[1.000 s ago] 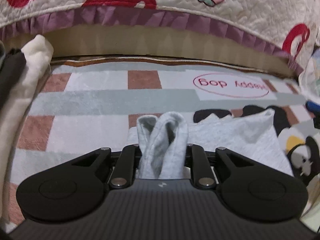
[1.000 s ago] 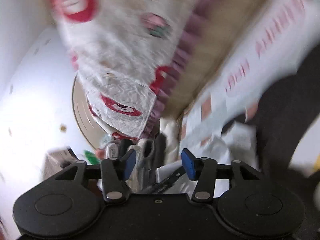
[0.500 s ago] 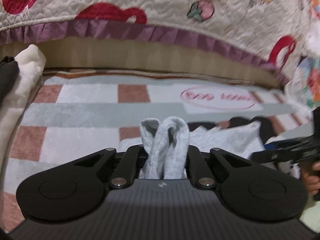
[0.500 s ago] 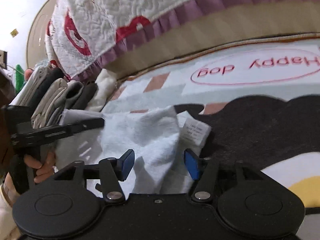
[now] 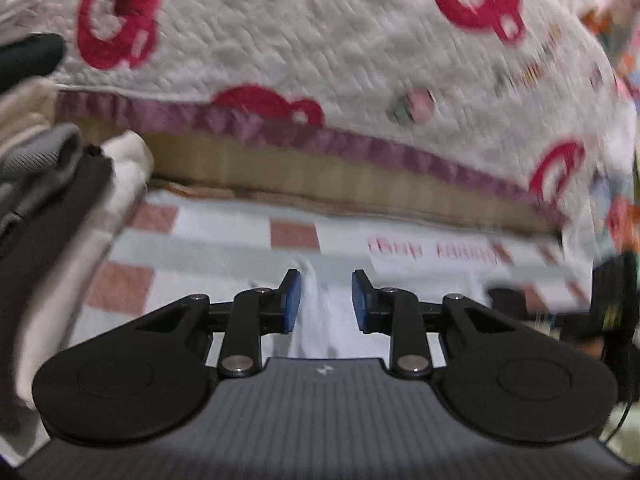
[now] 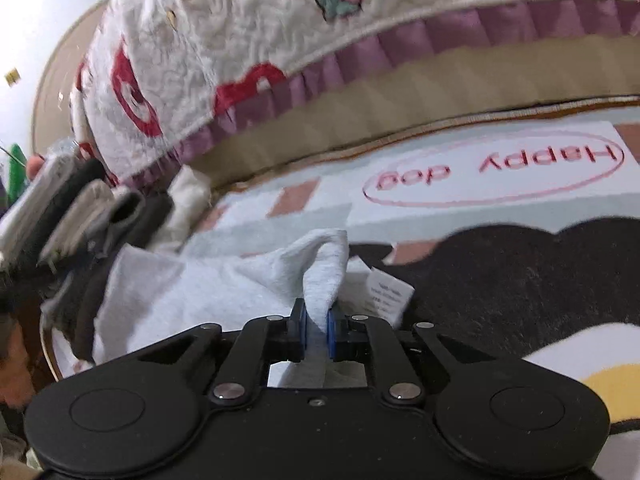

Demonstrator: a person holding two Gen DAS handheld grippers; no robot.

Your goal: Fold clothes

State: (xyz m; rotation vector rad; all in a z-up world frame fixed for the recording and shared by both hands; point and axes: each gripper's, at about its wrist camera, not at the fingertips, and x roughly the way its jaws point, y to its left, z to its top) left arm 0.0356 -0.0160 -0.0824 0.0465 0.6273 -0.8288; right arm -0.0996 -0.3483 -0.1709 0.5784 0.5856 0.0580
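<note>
A light grey garment (image 6: 192,292) lies on the patterned rug, its white label (image 6: 386,294) showing at the right. My right gripper (image 6: 316,334) is shut on a raised fold of it, and the cloth peaks just above the blue pads. In the left wrist view my left gripper (image 5: 323,300) stands open, with blue pads (image 5: 292,300) apart. A blurred strip of the grey garment (image 5: 320,316) lies between and below the fingers, not pinched. The other gripper shows as a dark shape at the far right of that view.
A stack of folded clothes (image 6: 80,216) stands at the left, also the stack (image 5: 48,184) in the left wrist view. A quilted bedspread with purple frill (image 6: 360,52) overhangs the rug's far edge. The rug (image 6: 496,168) reads "Happy dog".
My left gripper has opened and let go of the grey fold, and its view tilted upward. My right gripper has shut on the garment's corner.
</note>
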